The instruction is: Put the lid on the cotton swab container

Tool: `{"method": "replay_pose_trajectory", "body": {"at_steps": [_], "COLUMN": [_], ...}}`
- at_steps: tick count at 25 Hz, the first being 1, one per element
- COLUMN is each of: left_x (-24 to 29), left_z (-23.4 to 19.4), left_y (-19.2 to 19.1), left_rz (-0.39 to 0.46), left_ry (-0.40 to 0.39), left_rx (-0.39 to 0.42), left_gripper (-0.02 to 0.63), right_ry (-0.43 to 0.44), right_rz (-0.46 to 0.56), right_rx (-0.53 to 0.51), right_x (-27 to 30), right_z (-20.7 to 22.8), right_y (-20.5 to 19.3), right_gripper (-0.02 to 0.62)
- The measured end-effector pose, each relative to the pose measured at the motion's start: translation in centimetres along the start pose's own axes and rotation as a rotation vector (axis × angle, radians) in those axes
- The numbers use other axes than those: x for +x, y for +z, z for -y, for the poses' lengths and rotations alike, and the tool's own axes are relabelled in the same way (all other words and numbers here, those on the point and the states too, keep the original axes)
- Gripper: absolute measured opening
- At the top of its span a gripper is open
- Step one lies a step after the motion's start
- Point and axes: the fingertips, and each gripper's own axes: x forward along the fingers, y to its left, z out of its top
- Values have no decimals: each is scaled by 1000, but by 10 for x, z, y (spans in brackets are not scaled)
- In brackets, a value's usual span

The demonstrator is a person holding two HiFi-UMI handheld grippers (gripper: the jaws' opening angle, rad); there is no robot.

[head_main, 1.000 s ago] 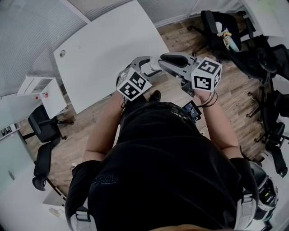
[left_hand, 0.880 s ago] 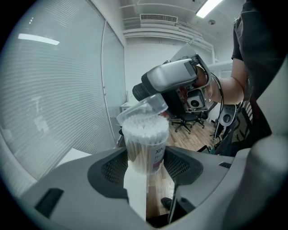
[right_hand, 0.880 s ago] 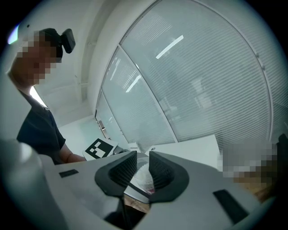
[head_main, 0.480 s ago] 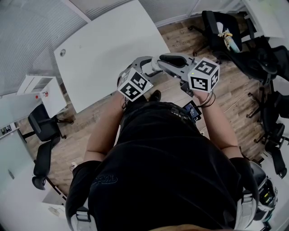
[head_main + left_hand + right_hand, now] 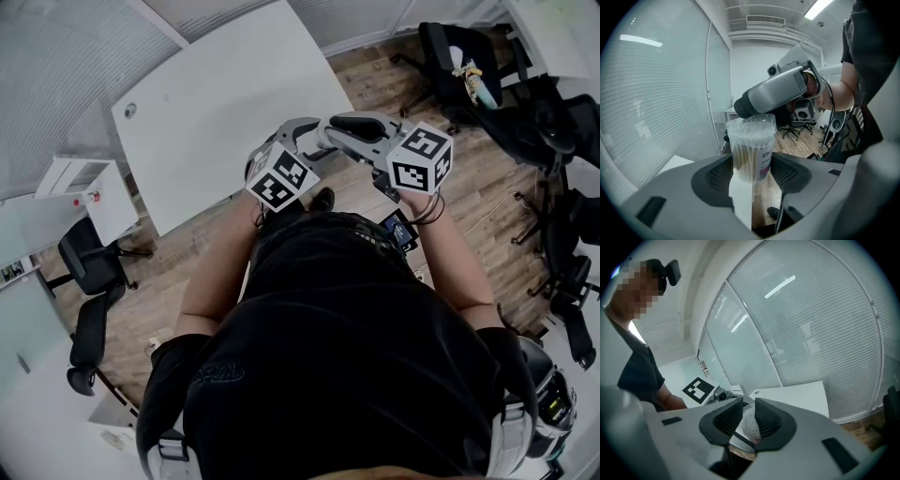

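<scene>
From the head view, the left gripper [image 5: 296, 131] and the right gripper [image 5: 326, 131] meet nose to nose in front of the person. They are up in the air over the floor, just beside the white table [image 5: 216, 103]. The thing they hold is hidden between them here. Since a second ago, the right gripper's cube has slid a little toward the left gripper. The left gripper is in the same spot.

In the left gripper view, the jaws stand wide and press on both sides of the tub [image 5: 749, 152], low down. The tub is full of swabs and stands upright, so its long way runs up and down. The clear lid [image 5: 751, 123] is at its top. The right gripper's nose is right there at the top, coming in from the far side.

In the right gripper view, the jaws are close together and pinch the clear lid. I cannot tell if the lid is pushed all the way on.

The lid sits straight above the tub, so I think the next move is a push straight down. The right gripper has the lid, so it should push while the left holds the tub still.
</scene>
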Motion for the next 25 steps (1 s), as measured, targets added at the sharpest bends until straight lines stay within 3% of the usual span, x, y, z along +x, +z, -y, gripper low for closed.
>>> {"method": "replay_pose_trajectory", "body": {"at_steps": [25], "left_x": [-5], "left_z": [1], "left_y": [0], "left_rz": [8], "left_ry": [22], "left_rx": [-2], "left_gripper": [259], "right_ry": [-47], "right_rz": [-16], "right_rx": [-63], "right_x": [5], "right_z": [-3], "right_y": [-3], "right_gripper": [58]}}
